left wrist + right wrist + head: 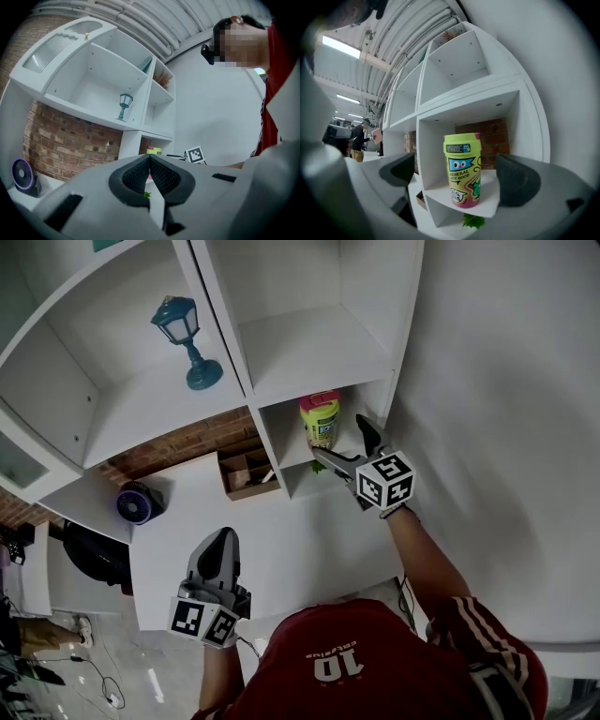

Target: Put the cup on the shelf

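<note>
Found the cup (463, 169) standing upright on a low board of the shelf (319, 343), with brick behind it. Held the right gripper (345, 448) just in front of it, jaws spread wide with the cup in line between them, pads clear of it and nothing clamped. Held the left gripper (220, 545) low over the white surface (291, 531), jaws pressed together and empty. Noted a teal lamp (190, 341) on a higher board.
</note>
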Available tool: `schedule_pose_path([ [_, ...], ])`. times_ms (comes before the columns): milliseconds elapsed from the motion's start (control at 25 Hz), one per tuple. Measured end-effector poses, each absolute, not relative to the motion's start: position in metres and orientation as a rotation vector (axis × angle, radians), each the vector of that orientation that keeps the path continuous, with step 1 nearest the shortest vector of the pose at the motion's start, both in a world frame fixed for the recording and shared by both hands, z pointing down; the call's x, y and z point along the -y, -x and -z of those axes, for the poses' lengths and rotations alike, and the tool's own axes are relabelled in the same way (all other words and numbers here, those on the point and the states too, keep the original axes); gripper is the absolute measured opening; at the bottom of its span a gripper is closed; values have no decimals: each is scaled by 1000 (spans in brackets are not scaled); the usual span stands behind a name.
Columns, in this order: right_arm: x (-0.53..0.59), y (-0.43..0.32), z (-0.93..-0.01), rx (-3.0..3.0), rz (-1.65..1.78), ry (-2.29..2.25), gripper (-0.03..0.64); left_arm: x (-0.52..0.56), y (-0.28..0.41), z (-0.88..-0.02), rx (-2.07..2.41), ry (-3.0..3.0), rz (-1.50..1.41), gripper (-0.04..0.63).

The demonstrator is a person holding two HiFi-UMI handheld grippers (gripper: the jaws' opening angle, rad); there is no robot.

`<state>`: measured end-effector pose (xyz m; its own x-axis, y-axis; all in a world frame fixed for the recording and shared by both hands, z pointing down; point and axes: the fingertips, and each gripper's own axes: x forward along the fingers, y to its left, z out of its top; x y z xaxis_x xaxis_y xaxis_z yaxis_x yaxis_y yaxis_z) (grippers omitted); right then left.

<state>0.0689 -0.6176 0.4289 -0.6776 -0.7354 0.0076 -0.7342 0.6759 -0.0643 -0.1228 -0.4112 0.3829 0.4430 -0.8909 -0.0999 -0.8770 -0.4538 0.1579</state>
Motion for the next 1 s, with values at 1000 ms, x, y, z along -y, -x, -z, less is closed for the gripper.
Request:
schedule_pose_path([
  [1000,444,-55,-410,-2790,115,1316,526,279,187,-391,1602,-2528,274,-12],
])
